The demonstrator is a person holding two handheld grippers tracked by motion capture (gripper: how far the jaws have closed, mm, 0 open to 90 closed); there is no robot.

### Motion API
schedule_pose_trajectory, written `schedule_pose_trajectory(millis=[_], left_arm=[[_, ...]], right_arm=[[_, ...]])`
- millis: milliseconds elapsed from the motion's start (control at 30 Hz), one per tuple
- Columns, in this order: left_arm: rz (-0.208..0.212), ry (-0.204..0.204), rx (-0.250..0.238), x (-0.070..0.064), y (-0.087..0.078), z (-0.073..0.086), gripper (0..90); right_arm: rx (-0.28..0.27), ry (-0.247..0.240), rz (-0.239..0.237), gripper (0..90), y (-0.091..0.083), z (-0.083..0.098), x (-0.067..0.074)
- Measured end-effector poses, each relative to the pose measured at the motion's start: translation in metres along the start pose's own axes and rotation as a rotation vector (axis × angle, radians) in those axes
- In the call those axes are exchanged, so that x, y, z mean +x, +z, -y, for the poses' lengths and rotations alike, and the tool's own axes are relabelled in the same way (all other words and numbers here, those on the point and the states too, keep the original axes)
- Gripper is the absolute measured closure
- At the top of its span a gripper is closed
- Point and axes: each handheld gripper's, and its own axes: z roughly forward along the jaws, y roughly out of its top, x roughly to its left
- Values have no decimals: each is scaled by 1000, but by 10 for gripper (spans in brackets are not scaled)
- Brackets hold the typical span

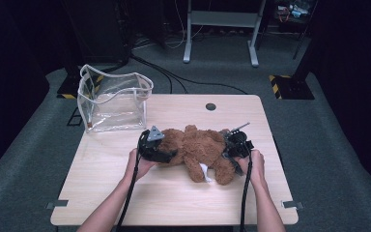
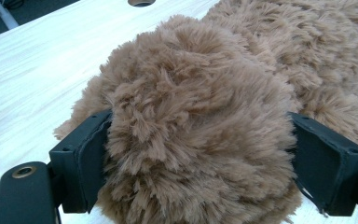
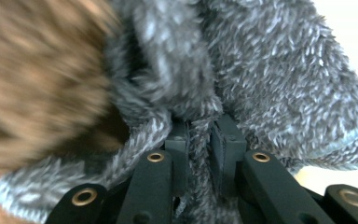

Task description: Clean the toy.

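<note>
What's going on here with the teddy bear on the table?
A person is holding a brown teddy bear on the wooden table with a gripper in each hand. The left gripper has its fingers wide around a thick furry part of the bear. The right gripper is pinched shut on a thin fold of its grey fuzzy fabric. A clear plastic bag stands open at the table's far left corner.
</note>
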Motion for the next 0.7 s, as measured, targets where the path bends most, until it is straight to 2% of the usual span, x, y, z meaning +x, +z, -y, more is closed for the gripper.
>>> schedule_pose_trajectory(millis=[100, 167, 233, 333, 467, 500, 633, 700], left_arm=[[2, -8, -3, 0, 0, 0, 146], [2, -7, 2, 0, 0, 0, 146], [0, -8, -3, 0, 0, 0, 146], [-2, -7, -3, 0, 0, 0, 146], [-3, 1, 2, 0, 0, 0, 146], [-4, 1, 2, 0, 0, 0, 146], [-5, -3, 3, 0, 0, 0, 146], [-4, -10, -2, 0, 0, 0, 146]], right_arm=[[-4, 9, 11, 788, -8, 3, -5], [-27, 42, -5, 788, -16, 6, -8], [-87, 72, -62, 788, -31, 10, -17], [-163, 111, -121, 787, -48, 12, -23], [-229, 103, -160, 787, -62, 6, -17], [-236, 89, -170, 786, -63, 3, -12], [-202, 36, -138, 789, -48, -6, 3], [-191, 41, -144, 790, -39, -8, 3]])
